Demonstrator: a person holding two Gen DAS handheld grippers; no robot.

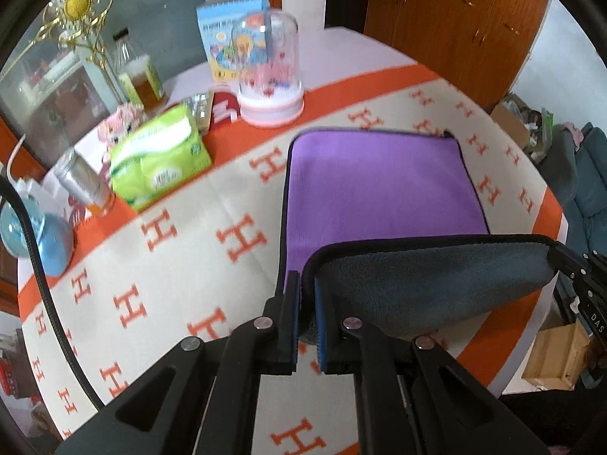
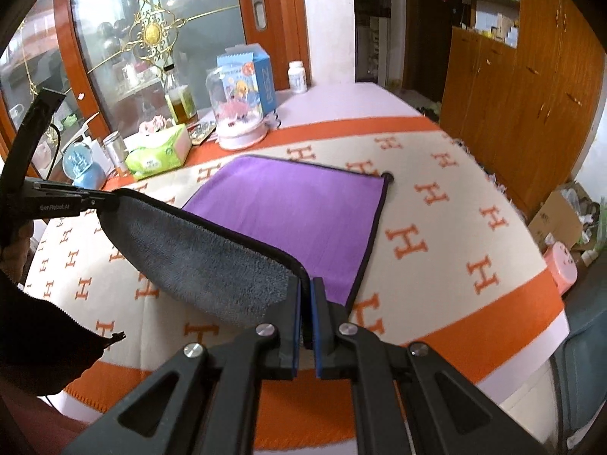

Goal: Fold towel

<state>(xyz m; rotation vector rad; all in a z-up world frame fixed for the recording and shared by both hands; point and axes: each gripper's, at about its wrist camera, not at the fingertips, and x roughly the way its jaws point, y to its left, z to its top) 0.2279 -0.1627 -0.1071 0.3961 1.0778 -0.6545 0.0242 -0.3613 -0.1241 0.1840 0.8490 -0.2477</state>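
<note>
A towel, purple on top point(image 1: 383, 185) and grey underneath point(image 1: 428, 284), lies on the cream and orange blanket point(image 1: 212, 265). Its near edge is lifted off the table. My left gripper point(image 1: 307, 284) is shut on the near left corner. My right gripper point(image 2: 305, 288) is shut on the near right corner, and it also shows at the right edge of the left wrist view point(image 1: 565, 261). The raised grey underside point(image 2: 197, 261) sags between the two grippers. The far part of the towel point(image 2: 299, 208) lies flat.
Along the table's far left stand a green tissue pack point(image 1: 159, 159), a glass dome ornament point(image 1: 269, 72), a blue carton point(image 1: 231, 30), a bottle of yellow liquid point(image 1: 138, 76), a metal can point(image 1: 81, 182) and a blue globe point(image 1: 34, 235). Wooden cupboards point(image 2: 531, 87) stand behind.
</note>
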